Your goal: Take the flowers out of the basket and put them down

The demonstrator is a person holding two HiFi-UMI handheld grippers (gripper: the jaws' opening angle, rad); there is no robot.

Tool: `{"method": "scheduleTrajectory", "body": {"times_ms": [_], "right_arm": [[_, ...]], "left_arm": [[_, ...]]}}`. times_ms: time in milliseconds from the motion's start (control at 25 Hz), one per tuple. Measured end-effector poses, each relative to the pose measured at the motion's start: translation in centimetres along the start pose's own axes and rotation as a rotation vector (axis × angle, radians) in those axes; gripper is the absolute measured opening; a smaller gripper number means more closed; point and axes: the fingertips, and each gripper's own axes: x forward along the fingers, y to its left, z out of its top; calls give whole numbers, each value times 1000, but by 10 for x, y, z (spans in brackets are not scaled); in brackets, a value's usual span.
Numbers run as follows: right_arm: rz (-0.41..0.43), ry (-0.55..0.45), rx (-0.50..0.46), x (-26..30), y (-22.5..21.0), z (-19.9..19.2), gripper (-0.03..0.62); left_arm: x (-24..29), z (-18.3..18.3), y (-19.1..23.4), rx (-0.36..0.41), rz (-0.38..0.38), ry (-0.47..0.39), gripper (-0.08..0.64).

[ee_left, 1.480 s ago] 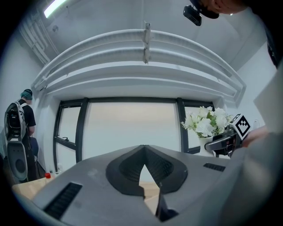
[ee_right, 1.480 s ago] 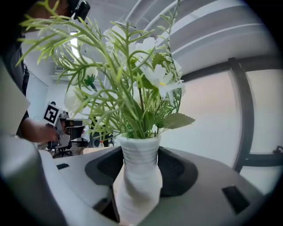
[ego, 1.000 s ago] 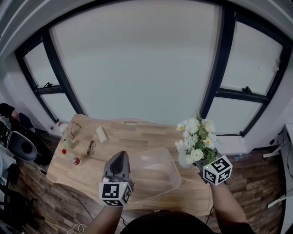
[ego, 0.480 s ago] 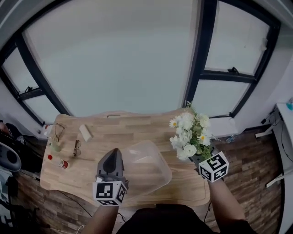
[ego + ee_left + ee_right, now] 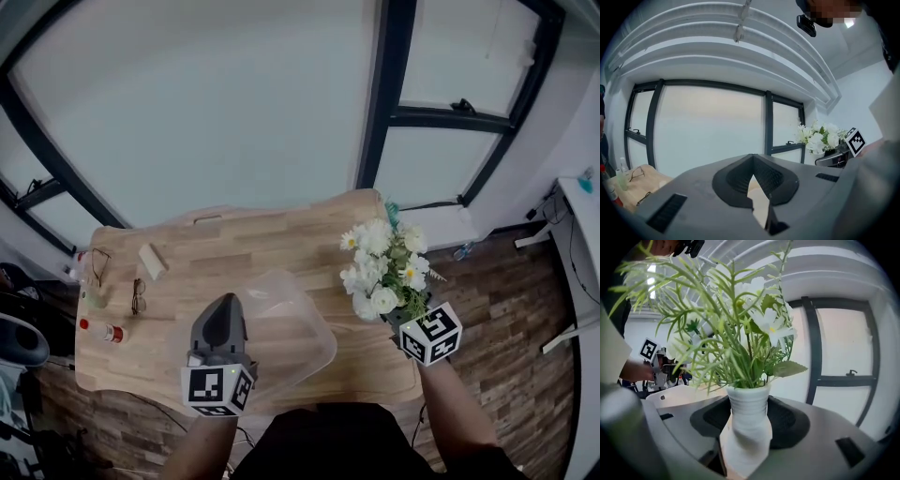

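My right fingers (image 5: 403, 317) pinch the ribbed white vase (image 5: 746, 418) from both sides, pads pressed against its narrow waist. The flowers (image 5: 382, 272) rise upright from it, white blooms among thin green sprays. The bunch is out of the basket (image 5: 291, 328) and well to its right, over the right end of the wooden counter (image 5: 262, 248); I cannot tell whether the vase's base touches the wood. My left fingers (image 5: 223, 300) are drawn together so that their tips meet, and they sit at the left rim of the clear plastic basket. I cannot tell whether that thin rim is caught between them. On the counter's left end lie two pairs of glasses (image 5: 138, 296), a small pale block (image 5: 151, 262) and a red-capped bottle (image 5: 101, 330) on its side.
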Motion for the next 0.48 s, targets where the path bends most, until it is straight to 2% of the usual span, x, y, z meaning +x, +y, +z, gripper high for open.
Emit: {"method": "scheduleTrajectory", "body": {"times_ms": [280,480], "right_arm": [[1,10,6,4,-4,-26,261],[6,36,14,8,-6,-46,261]], "left_arm": [[5,-6,-12,42,-9,11,5],[6,-10,-14,37,2,24,4]]}}
